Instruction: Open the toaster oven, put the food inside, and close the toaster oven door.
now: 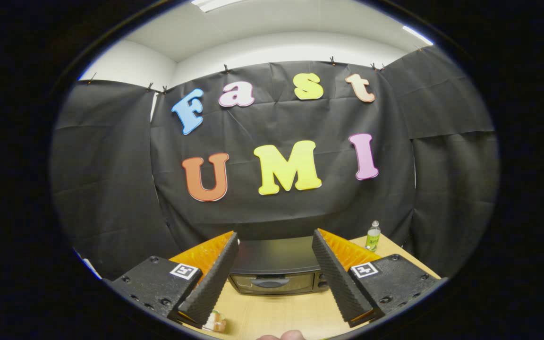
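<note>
The hand-held gripper (275, 269) is spread wide, its two ribbed, wedge-shaped fingers (210, 283) well apart and holding nothing. Straight ahead at twelve o'clock, framed between the fingers and beyond their tips, stands the toaster oven (276, 269) on the pale wood-grain worktop (276, 316). It is a dark, boxy appliance with a smooth flat top, a glass-fronted door carrying a horizontal bar handle (268, 282), and what look like knobs (321, 279) at the right of the front. The door appears closed.

By my judgement the door is stiff and hinged, and the glass wants gentle treatment; the bar handle is the place to take hold, pinched from above and below, though its smooth finish may slip. The oven body looks heavy enough to stay put while the door is pulled.

At about seven o'clock, just beside the left finger's base, lies a small pale item (216, 322), perhaps the food, probably light and soft; it is too cropped to tell. At about two o'clock, near the far right corner of the worktop, stands a small clear plastic bottle (373, 237).
</note>
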{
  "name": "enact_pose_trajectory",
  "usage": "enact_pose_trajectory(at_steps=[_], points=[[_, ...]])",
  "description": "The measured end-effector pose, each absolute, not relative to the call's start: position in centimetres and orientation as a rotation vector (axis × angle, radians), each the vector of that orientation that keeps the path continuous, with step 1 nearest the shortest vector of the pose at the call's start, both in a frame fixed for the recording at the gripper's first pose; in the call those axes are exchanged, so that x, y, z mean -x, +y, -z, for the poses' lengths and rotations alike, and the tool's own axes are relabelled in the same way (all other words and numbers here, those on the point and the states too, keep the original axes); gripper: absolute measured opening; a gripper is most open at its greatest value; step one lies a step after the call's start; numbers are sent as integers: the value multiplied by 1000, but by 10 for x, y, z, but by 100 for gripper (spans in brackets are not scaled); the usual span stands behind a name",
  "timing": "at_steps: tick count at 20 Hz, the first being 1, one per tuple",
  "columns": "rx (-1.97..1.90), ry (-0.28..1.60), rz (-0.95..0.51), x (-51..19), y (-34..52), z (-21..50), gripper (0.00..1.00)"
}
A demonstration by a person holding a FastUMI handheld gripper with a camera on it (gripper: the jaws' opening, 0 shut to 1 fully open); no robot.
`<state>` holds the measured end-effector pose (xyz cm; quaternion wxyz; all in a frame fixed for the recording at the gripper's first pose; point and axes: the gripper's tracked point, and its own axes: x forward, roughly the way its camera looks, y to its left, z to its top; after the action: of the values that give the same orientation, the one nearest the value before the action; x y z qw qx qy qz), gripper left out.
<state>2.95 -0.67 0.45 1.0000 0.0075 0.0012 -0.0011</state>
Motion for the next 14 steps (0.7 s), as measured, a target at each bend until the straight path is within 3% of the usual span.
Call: enact_pose_trajectory(at_steps=[14], points=[[-17, 114, 20, -61, -22, 39, 100]])
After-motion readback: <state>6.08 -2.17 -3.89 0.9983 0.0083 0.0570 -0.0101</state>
